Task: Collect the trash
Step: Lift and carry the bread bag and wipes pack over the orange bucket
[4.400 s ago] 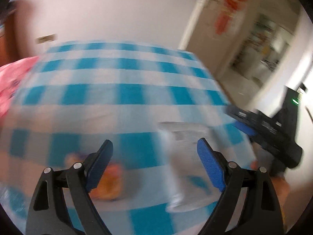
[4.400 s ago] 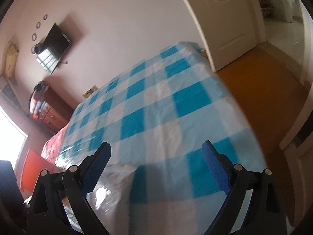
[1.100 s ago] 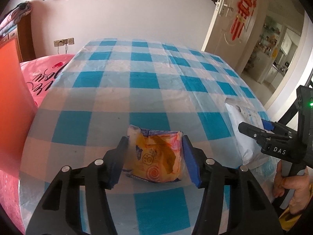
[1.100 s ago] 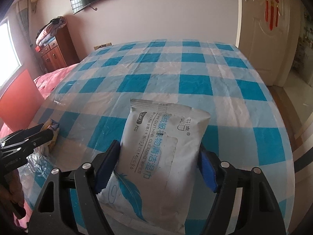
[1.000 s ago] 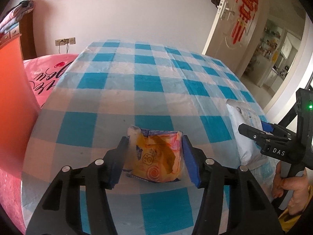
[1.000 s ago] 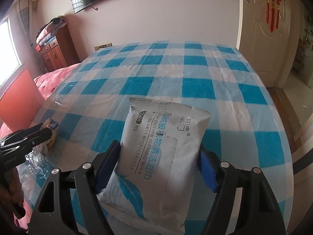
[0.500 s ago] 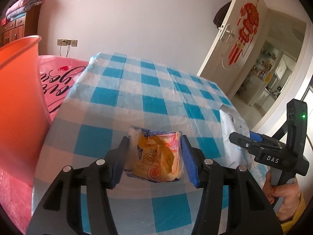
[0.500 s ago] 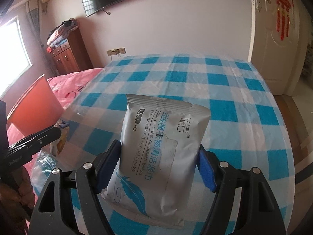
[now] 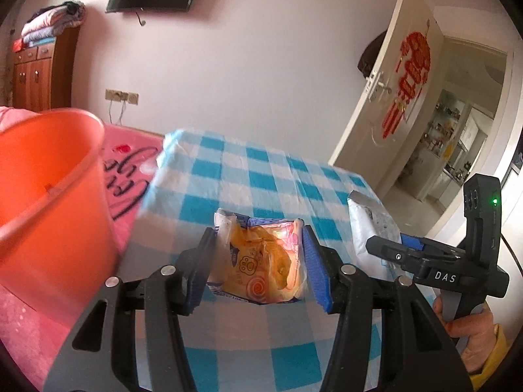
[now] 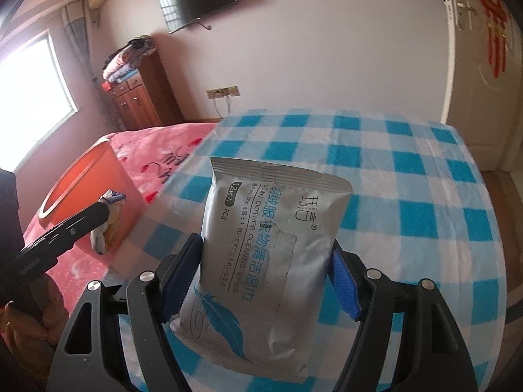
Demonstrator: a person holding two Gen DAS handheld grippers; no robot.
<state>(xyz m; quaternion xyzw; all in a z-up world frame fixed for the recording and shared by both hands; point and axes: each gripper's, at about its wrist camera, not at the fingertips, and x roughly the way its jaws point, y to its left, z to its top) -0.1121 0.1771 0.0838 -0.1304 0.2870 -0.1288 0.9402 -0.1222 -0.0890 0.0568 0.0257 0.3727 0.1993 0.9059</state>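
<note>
Two pieces of trash are airborne above the checked bench (image 10: pixel 408 170): the left hand-held gripper (image 9: pixel 258 272) pinches a snack wrapper (image 9: pixel 261 261), the right hand-held gripper (image 10: pixel 264 281) a wipes pack (image 10: pixel 271 228). Carry each squarely over the orange bucket (image 9: pixel 49 196) at ten o'clock before releasing; its interior looks empty.

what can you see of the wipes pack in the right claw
The wipes pack is a flat silver foil pouch with crimped ends, printed "down clothes cleaning wipes", a blue feather and a resealable "open" flap on its face. It looks slightly scuffed and crinkled. It stands roughly upright, tilted a little, clamped at its lower sides by the right claw, above the blue checked tablecloth. In the left wrist view its top edge shows side-on. Nothing else touches it.
</note>
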